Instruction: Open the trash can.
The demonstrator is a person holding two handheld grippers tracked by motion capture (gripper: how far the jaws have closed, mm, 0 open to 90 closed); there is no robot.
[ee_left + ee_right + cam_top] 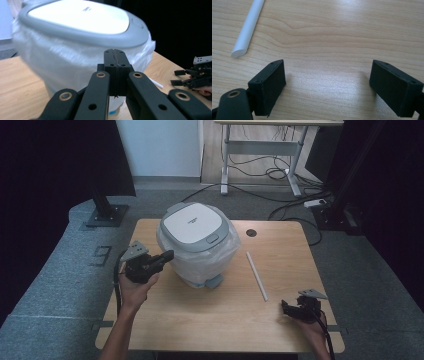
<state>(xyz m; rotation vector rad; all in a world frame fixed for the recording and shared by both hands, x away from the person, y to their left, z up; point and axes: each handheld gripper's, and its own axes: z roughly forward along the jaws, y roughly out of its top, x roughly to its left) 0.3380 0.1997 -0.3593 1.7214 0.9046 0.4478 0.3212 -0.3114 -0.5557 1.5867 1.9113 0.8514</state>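
Observation:
A pedal bin (192, 227) with a grey-rimmed white lid (80, 17) stands mid-table, lined with a translucent white bag (62, 62) that puffs out around its body. My left gripper (169, 254), held in a hand above the table at the bin's left side, points at the bag. Its jaws (116, 58) are shut, pad against pad, with nothing visible between them. My right gripper (285, 308) rests low near the table's front right corner, and it also appears far off as the right gripper (182, 77). Its jaws (329, 82) stand open over bare wood.
A white tube (257, 275) lies on the table to the right of the bin, and the tube's end (248, 27) is near my right jaws. The bin's grey pedal (214, 281) faces front. A cable hole (251, 233) sits at the table's back. Beyond are a desk frame (260, 147) and floor cables.

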